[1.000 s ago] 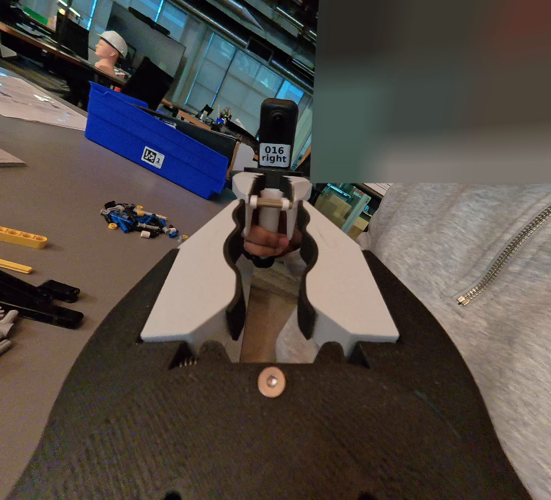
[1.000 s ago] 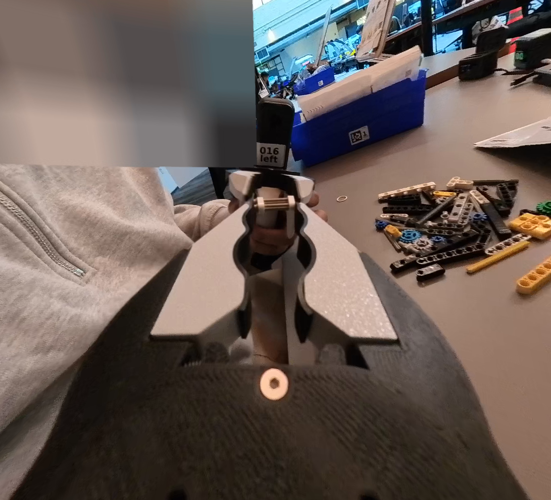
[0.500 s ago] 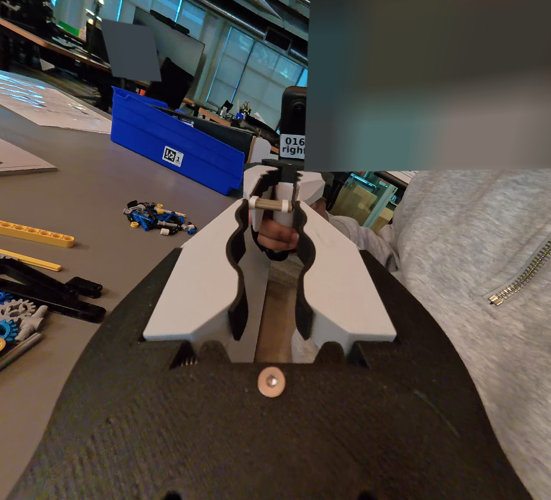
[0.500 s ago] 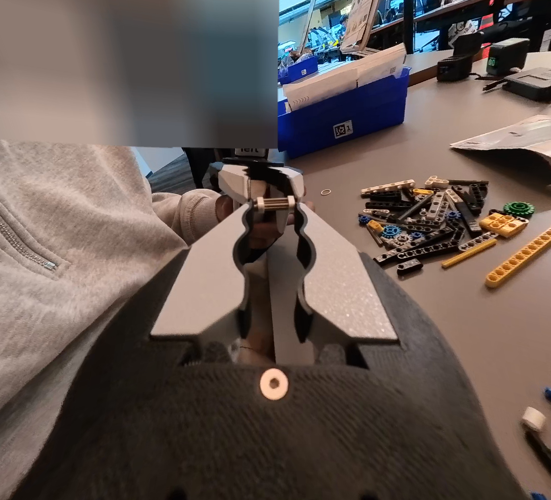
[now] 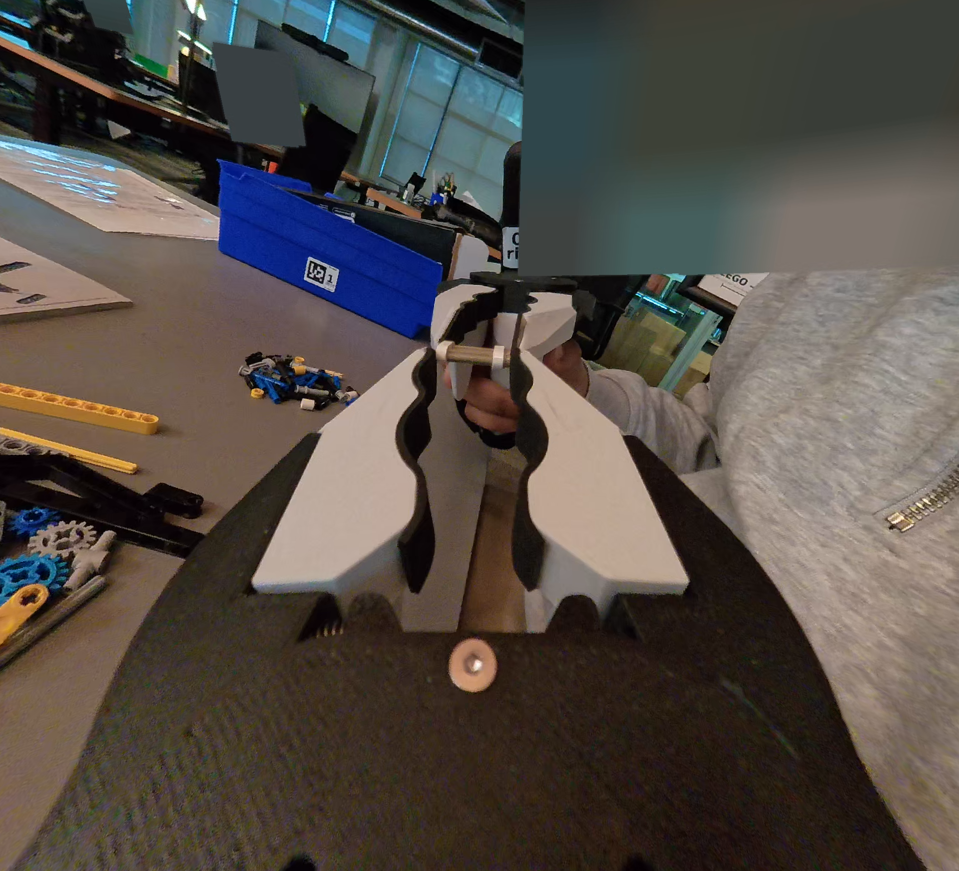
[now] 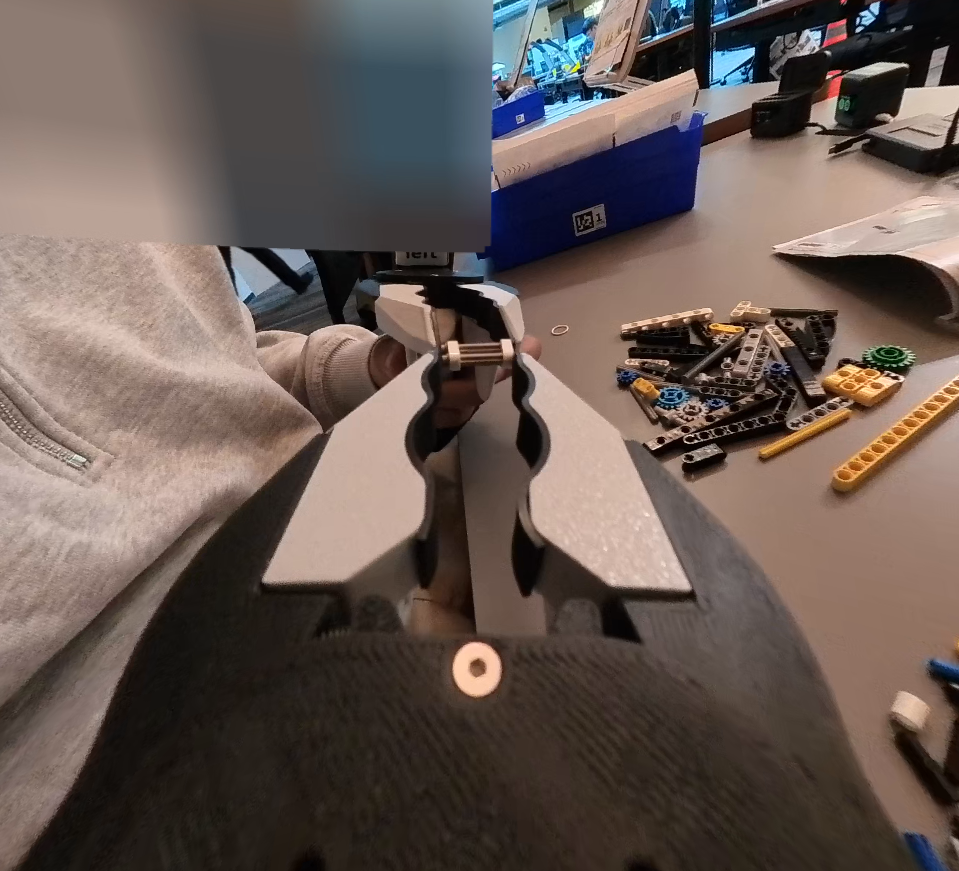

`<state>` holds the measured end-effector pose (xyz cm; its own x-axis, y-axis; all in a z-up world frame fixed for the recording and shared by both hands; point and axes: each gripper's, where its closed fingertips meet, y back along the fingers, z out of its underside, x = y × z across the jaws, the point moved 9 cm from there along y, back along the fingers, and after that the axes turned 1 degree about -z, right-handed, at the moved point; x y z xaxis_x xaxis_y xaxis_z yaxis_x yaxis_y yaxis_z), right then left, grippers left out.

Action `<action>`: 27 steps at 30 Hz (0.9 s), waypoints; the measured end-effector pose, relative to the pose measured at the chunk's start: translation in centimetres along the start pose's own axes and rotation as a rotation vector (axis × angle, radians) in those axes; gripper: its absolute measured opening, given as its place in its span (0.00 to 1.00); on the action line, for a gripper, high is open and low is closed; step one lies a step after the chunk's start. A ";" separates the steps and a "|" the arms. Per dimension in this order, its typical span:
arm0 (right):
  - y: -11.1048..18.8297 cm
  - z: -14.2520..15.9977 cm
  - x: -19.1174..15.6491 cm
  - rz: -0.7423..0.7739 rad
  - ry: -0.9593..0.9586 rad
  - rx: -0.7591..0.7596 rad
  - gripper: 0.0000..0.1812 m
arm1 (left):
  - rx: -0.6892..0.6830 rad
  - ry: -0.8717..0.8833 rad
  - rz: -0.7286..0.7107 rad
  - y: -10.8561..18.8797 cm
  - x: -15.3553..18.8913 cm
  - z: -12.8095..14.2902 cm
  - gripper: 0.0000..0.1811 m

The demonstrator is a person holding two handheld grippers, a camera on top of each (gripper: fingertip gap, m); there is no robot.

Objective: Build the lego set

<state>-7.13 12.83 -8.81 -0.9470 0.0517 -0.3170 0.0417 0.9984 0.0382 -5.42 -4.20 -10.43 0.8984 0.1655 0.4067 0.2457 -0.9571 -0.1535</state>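
Both grippers had swung nearer the blue bin (image 5: 332,249), left gripper (image 5: 471,359) and right gripper (image 6: 480,355) each clenched on one axle's (image 6: 480,354) ends, steadying it

Grey bench (image 5: 171,347). Blue bin (image 5: 332,259) at its far side, stuffed with white papers (image 6: 597,135), a square tag on the front. Printed sheets (image 5: 98,192) lying flat beyond. 2 black boxes (image 6: 830,93) near the far edge. Grey zipped hoodie (image 5: 830,430) close by.
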 end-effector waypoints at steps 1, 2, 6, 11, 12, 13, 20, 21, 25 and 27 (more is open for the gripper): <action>0.0 0.0 0.0 0.000 -0.004 -0.001 0.14 | -0.001 -0.002 -0.003 0.0 0.0 0.0 0.15; 0.0 0.0 0.1 0.000 -0.007 -0.003 0.14 | -0.004 0.001 -0.005 0.0 0.0 0.0 0.15; 0.1 0.1 0.2 0.004 -0.019 -0.011 0.14 | -0.011 0.010 -0.011 -0.1 -0.1 0.1 0.15; 0.1 0.3 0.4 0.018 -0.030 -0.037 0.13 | -0.043 0.042 -0.020 -0.1 -0.4 0.3 0.14; 0.2 0.3 0.5 0.020 -0.033 -0.048 0.13 | -0.051 0.051 -0.023 -0.2 -0.5 0.4 0.14; 0.2 0.4 0.6 0.021 -0.033 -0.055 0.13 | -0.053 0.059 -0.024 -0.2 -0.6 0.4 0.14; 0.2 0.4 0.7 0.030 -0.035 -0.062 0.13 | -0.055 0.082 -0.030 -0.2 -0.8 0.5 0.14; 0.2 0.4 0.7 0.033 -0.030 -0.066 0.13 | -0.058 0.080 -0.034 -0.3 -0.8 0.5 0.14; 0.1 0.3 0.7 0.030 -0.014 -0.047 0.13 | -0.044 0.080 -0.026 -0.2 -0.8 0.5 0.14; 0.1 0.3 0.7 0.021 -0.018 -0.033 0.13 | -0.040 0.056 -0.024 -0.2 -0.7 0.4 0.14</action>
<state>-7.65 12.98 -9.32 -0.9401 0.0734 -0.3328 0.0507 0.9958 0.0763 -5.96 -4.02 -11.01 0.8705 0.1764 0.4595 0.2517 -0.9618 -0.1075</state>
